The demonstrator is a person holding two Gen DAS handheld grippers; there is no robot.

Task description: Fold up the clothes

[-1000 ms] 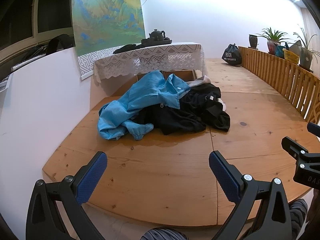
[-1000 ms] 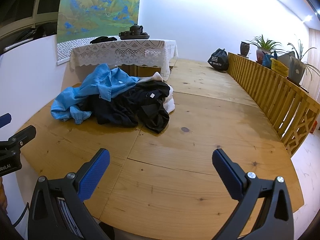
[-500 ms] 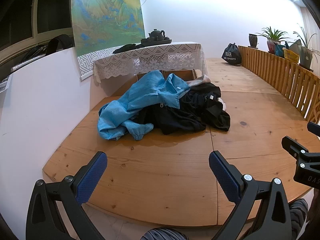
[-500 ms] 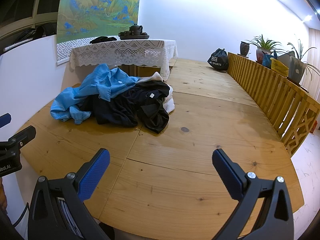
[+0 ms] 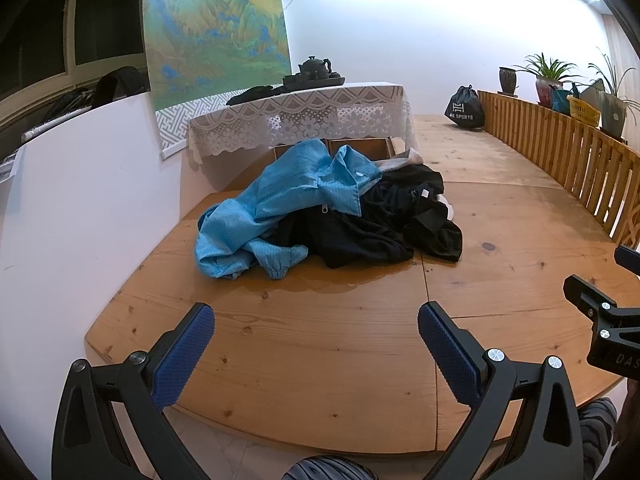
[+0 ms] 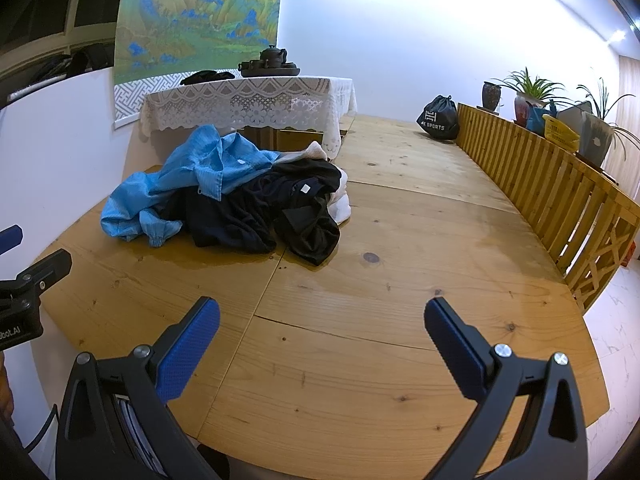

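Where the wooden bench [image 5: 320, 344] meets the white wall on its far left part, the clothes lie in one unfolded heap. A blue zip jacket [image 5: 280, 204] drapes over the left and top of the heap, one elastic cuff trailing toward the near edge. Black garments [image 5: 384, 228] lie crumpled against it on the right, one showing a small white label, and a white garment [image 6: 340, 204] shows from under their far right side.

Left gripper [image 5: 316, 340]: fingers [image 5: 184, 356] spread wide, blue pads facing inward, nothing held and nothing touched, hovering above the bare near part of the bench, well apart from the heap. Right gripper [image 6: 322, 336]: fingers [image 6: 188, 348] likewise spread wide, empty, over bare wood to the right of the left one, well apart from the clothes.

Behind the heap stands a low table under a white lace cloth [image 5: 300, 120], carrying a dark teapot [image 5: 316, 66] on a tray. A landscape scroll [image 5: 216, 28] hangs on the wall above. A black drawstring bag [image 6: 438, 118] sits at the far end beside a slatted wooden railing [image 6: 560, 196], which carries potted plants [image 5: 548, 76].
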